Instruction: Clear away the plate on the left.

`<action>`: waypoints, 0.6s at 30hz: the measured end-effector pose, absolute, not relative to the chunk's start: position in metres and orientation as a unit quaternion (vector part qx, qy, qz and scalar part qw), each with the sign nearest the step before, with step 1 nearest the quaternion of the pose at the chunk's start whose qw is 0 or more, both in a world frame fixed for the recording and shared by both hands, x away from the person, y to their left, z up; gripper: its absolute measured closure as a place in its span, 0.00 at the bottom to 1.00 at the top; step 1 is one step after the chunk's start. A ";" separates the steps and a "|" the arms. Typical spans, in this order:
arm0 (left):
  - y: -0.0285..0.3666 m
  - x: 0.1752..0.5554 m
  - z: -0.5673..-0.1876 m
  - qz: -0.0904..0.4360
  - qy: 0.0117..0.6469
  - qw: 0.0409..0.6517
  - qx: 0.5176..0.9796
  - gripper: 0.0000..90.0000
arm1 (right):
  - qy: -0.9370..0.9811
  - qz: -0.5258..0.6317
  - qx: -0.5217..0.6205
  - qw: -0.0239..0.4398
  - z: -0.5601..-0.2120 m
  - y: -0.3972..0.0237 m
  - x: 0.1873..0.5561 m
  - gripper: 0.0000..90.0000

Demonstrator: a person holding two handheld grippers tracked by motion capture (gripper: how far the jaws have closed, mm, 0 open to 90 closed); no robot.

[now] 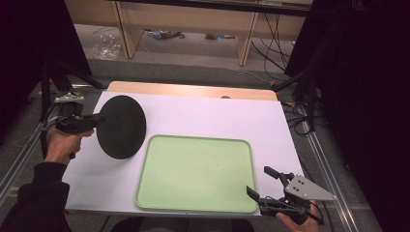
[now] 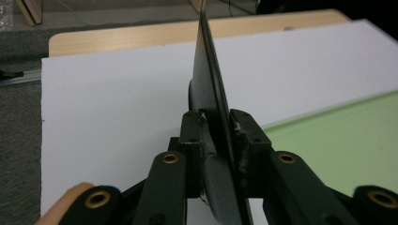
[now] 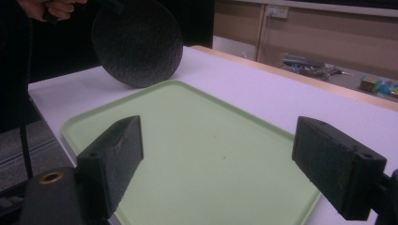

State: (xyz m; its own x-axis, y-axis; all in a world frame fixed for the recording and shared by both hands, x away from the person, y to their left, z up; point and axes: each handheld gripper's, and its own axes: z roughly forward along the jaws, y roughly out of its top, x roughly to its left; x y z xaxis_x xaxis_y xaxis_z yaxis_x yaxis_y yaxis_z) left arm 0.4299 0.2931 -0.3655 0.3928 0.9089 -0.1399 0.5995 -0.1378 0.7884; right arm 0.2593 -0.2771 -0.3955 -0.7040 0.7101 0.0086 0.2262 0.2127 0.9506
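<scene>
The black plate [image 1: 121, 126] hangs tilted on edge above the table [image 1: 203, 116], just left of the green tray [image 1: 196, 173]. The left gripper [image 1: 99, 118] has its fingers pinching the rim (held edge-on); the right gripper [image 1: 263, 183], fingers spread, waits at the tray's near right corner.

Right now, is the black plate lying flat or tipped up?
Tipped up. The left gripper holds the plate by its rim, standing on edge above the table, beside the tray.
</scene>
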 end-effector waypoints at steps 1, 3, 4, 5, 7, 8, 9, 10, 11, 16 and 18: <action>0.288 0.431 -0.369 0.195 0.511 0.387 0.742 0.83 | 0.746 0.543 0.314 0.223 -0.396 -0.277 0.259 0.20; 0.283 0.433 -0.375 0.217 0.506 0.355 0.756 0.83 | 0.747 0.542 0.313 0.225 -0.395 -0.277 0.259 0.20; 0.284 0.434 -0.376 0.212 0.510 0.359 0.752 0.83 | 0.747 0.542 0.313 0.225 -0.395 -0.277 0.259 0.20; 0.285 0.435 -0.378 0.200 0.516 0.364 0.749 0.83 | 0.747 0.542 0.306 0.232 -0.395 -0.278 0.260 0.20; 0.283 0.437 -0.384 0.195 0.517 0.376 0.744 0.83 | 0.747 0.542 0.305 0.235 -0.396 -0.278 0.261 0.20; 0.283 0.437 -0.386 0.195 0.517 0.382 0.741 0.83 | 0.743 0.549 0.304 0.234 -0.397 -0.277 0.261 0.20; 0.284 0.438 -0.386 0.191 0.517 0.387 0.739 0.84 | 0.744 0.547 0.309 0.226 -0.396 -0.277 0.261 0.20; 0.286 0.439 -0.386 0.185 0.518 0.392 0.737 0.84 | 0.750 0.538 0.311 0.226 -0.396 -0.277 0.261 0.20; 0.287 0.439 -0.387 0.181 0.520 0.396 0.735 0.84 | 0.750 0.538 0.311 0.226 -0.396 -0.277 0.261 0.20; 0.294 0.440 -0.396 0.161 0.547 0.442 0.692 0.88 | 0.752 0.538 0.304 0.231 -0.395 -0.277 0.261 0.20; 0.298 0.440 -0.399 0.156 0.559 0.452 0.678 0.88 | 0.750 0.539 0.307 0.230 -0.396 -0.277 0.260 0.20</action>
State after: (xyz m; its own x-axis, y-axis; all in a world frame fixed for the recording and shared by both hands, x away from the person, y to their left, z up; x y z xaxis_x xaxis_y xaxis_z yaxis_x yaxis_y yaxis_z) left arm 0.4401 0.2981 -0.3990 0.3271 0.8983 -0.2934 0.6168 0.0323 0.7864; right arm 0.2598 -0.2767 -0.3958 -0.7055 0.7086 -0.0143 0.2123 0.2305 0.9496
